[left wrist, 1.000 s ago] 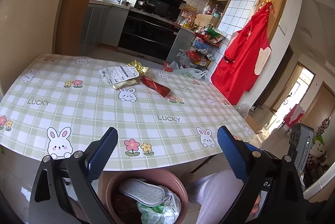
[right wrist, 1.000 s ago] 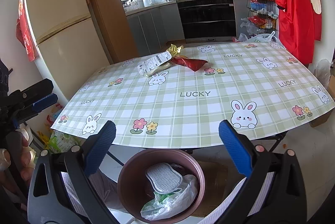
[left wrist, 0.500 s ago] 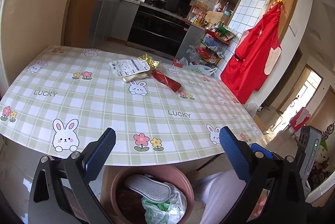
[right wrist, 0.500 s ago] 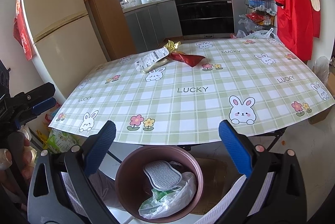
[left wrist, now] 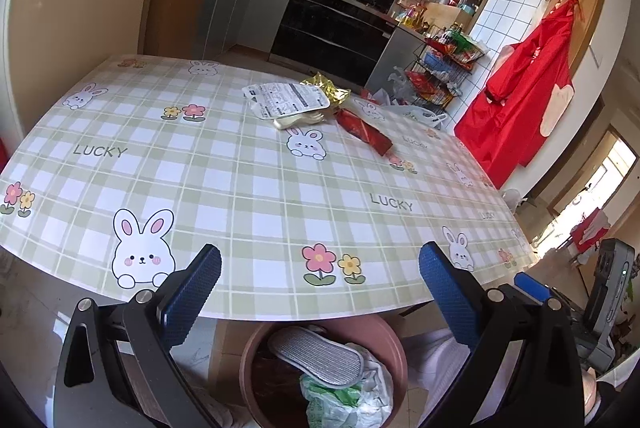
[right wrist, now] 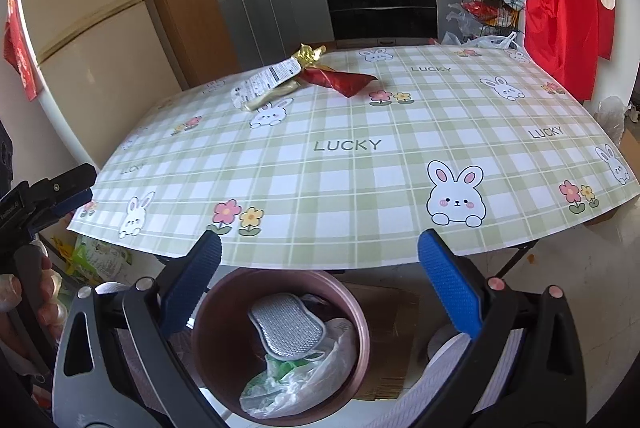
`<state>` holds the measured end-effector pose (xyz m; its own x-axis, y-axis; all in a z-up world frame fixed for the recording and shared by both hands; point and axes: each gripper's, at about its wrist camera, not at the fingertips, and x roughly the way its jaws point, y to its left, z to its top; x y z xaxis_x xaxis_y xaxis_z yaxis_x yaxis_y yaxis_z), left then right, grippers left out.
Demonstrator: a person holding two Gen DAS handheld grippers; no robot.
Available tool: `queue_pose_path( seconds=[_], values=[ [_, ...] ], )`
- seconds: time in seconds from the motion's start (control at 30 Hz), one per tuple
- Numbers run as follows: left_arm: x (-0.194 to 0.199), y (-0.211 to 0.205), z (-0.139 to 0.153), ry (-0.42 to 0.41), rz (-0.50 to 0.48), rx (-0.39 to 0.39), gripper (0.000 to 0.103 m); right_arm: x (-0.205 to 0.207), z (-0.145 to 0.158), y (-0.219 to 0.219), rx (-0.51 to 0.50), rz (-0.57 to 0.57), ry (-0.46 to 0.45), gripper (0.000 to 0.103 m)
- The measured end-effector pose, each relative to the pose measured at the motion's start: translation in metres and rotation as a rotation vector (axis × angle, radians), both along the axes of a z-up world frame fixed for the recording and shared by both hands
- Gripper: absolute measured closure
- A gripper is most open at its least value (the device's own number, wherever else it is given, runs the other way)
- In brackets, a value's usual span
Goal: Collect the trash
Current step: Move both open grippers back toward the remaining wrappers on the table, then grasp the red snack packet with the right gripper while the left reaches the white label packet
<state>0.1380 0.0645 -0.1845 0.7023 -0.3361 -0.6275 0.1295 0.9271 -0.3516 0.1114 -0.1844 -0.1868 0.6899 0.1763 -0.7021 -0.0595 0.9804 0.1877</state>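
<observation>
A white printed wrapper [left wrist: 286, 101], a gold foil wrapper [left wrist: 326, 88] and a red wrapper [left wrist: 363, 130] lie together at the far side of the checked tablecloth [left wrist: 248, 188]. They also show in the right wrist view: white wrapper [right wrist: 266, 83], gold foil [right wrist: 310, 53], red wrapper [right wrist: 340, 80]. A brown bin [left wrist: 256, 368] [right wrist: 360, 328] with a grey pad and plastic bags stands on the floor below the near table edge. My left gripper [left wrist: 320, 288] and right gripper [right wrist: 320, 284] are open and empty above the bin.
A fridge [right wrist: 92, 28] stands left of the table. A red apron [left wrist: 520, 100] hangs at the right. A wire rack [left wrist: 444, 68] with goods stands beyond the table. The left gripper [right wrist: 44, 204] shows at the left edge of the right wrist view.
Both grippers have moved forward towards the table and a little upward, so the table edge and wrappers look closer. Both stay open.
</observation>
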Motion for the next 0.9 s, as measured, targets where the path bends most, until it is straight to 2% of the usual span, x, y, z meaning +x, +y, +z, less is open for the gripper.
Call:
queue_pose_path(
  seconds=[0.2, 0.43, 0.7, 0.9],
  values=[
    [0.038, 0.009, -0.010, 0.019, 0.000, 0.060, 0.006, 0.046, -0.005, 0.000, -0.044, 0.030, 0.021, 0.006],
    [0.094, 0.012, -0.015, 0.028, -0.029, 0.109, 0.006, 0.130, -0.009, 0.007, -0.126, 0.186, 0.027, 0.006],
    [0.182, 0.010, -0.024, 0.058, -0.073, 0.139, 0.006, 0.245, -0.025, 0.012, -0.194, 0.305, 0.035, 0.006],
    [0.258, -0.001, -0.038, 0.084, -0.118, 0.194, 0.006, 0.324, -0.046, 0.020, -0.247, 0.333, 0.053, 0.009]
  ],
)
